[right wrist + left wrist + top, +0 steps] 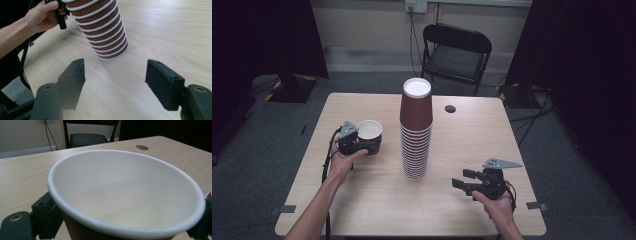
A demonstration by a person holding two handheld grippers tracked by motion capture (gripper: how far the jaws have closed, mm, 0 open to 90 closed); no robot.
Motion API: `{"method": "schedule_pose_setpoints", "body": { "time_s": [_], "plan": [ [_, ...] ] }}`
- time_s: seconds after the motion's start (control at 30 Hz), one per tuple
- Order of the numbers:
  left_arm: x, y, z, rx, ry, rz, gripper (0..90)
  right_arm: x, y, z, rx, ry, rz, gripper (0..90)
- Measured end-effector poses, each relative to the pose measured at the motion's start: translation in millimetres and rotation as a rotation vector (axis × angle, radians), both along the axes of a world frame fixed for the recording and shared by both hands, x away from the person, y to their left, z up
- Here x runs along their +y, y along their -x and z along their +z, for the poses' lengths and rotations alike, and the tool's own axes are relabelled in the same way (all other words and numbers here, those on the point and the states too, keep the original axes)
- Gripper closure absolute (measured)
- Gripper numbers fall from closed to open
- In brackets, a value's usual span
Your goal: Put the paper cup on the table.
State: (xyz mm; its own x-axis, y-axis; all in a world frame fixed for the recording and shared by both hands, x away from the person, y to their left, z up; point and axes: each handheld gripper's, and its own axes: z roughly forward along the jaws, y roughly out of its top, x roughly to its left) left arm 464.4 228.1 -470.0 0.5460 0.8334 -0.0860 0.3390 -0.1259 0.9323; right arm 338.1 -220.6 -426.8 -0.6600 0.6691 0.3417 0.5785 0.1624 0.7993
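So there's a tall stack of brown paper cups (416, 131) standing upside down around the middle of the light wood bench (372, 200), white rims showing as rings all the way up and the flat white bottom of the top cup facing the ceiling. I'll use that stack as the reference.

Off to the stack's left, the left gripper (362, 142) has its jaws closed around a single brown cup (370, 134), mouth up, white inside. From the left gripper view you're looking right into that cup (125, 195), with a black jaw pressed against each side of its ribbed wall. Can't tell whether its base sits on the bench or is held just above it. The left hand (343, 162) holds the gripper from behind.

To the stack's right and nearer the person, the right gripper (464, 179) is held by the right hand (498, 205), jaws spread wide with nothing between them. In the right gripper view the stack's base (110, 42) sits beyond the gap, well apart from both pads.

Behind the stack, past the bench's far edge, there's a black folding chair (455, 52), and a small dark round hole (450, 108) in the benchtop at the stack's far right.
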Motion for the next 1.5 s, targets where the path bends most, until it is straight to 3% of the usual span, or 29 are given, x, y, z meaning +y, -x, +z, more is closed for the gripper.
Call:
{"method": "schedule_pose_setpoints", "body": {
  "time_s": [0.1,0.13,0.37,0.6,0.97,1.07,1.17,1.27,1.37,1.5],
  "plan": [
    [0.6,2.7,-1.1,0.004,-0.007,-0.002,9.3,2.3,0.4,0.3,-0.002,-0.003,0.006,31.9],
    [1.8,3.6,-0.8,0.012,-0.026,-0.005,9.2,3.0,0.7,0.6,-0.003,-0.003,0.009,31.9],
    [4.3,5.2,-2.0,0.03,-0.022,0.0,9.1,4.4,0.6,0.3,-0.004,-0.005,0.012,31.7],
    [3.7,4.3,-12.5,0.071,-0.091,-0.012,12.5,1.7,1.3,0.9,-0.001,-0.013,0.003,31.6],
    [2.9,5.9,-15.3,0.095,-0.137,0.008,14.8,2.3,1.0,0.2,0.009,-0.006,0.004,31.1],
    [2.5,6.9,-16.2,0.112,-0.157,0.011,15.3,2.0,0.7,0.2,0.009,-0.007,0.002,31.1],
    [2.9,6.9,-19.8,0.155,-0.173,0.004,15.5,2.2,0.8,0.5,0.008,-0.007,0.001,31.1],
    [3.4,10.1,-18.8,0.135,-0.157,0.017,15.5,2.2,1.3,0.5,0.006,-0.008,0.002,31.1],
    [5.4,13.4,-16.4,0.131,-0.195,0.016,15.6,1.1,1.1,0.2,0.008,-0.009,-0.001,31.1],
    [7.3,17.6,-13.5,0.133,-0.195,0.043,15.5,0.6,0.8,0.6,0.005,-0.006,-0.004,31.1]
  ]
}}
